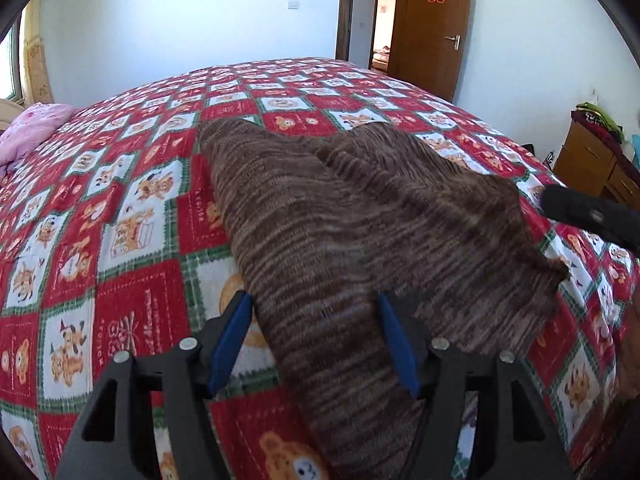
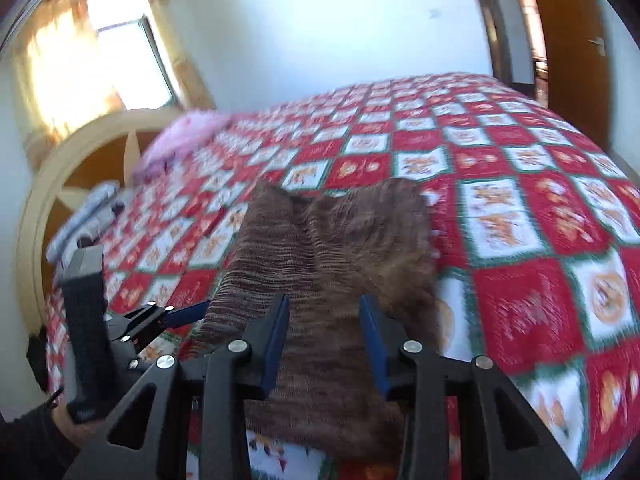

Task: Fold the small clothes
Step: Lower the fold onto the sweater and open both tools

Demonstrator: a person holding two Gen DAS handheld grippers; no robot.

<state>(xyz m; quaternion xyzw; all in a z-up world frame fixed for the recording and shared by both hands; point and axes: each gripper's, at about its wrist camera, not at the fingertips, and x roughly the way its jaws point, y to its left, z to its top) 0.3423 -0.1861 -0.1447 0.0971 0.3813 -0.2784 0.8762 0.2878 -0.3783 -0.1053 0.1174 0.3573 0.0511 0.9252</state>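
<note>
Left wrist view first: the brown knitted garment (image 1: 340, 216) lies spread on the red checked bedspread (image 1: 120, 220), running away from me toward the far side of the bed and fanning out to my right. Its near end passes straight under my left gripper (image 1: 316, 316). The blue pads (image 1: 232, 340) stand well apart, one over the bedspread just off the garment's left edge, the other over the knit. I read them as let go: nothing is pinched, and the cloth lies slack beneath them. Whether the tips brush the knit I cannot tell. At the right edge of this view a dark part of my other tool (image 1: 580, 212) shows just beyond the garment's right corner.

In the right wrist view, which is blurred, the same garment (image 2: 332, 248) runs from below my right gripper (image 2: 324, 320) away toward the middle of the bed, long axis roughly in line with my fingers. These jaws are parted less than the left ones, with knit showing between the blue pads (image 2: 280, 336), and they grip nothing that I can see. My left gripper (image 2: 176, 316) appears at the left, by the garment's near left corner.

So both tools sit at the near end, left tool at the left corner, right tool nearer the middle. My judgement is that the next fold needs both to take the near edge and carry it away from me along the long axis. A pink pillow (image 1: 32, 128) sits far left, well apart.
</note>
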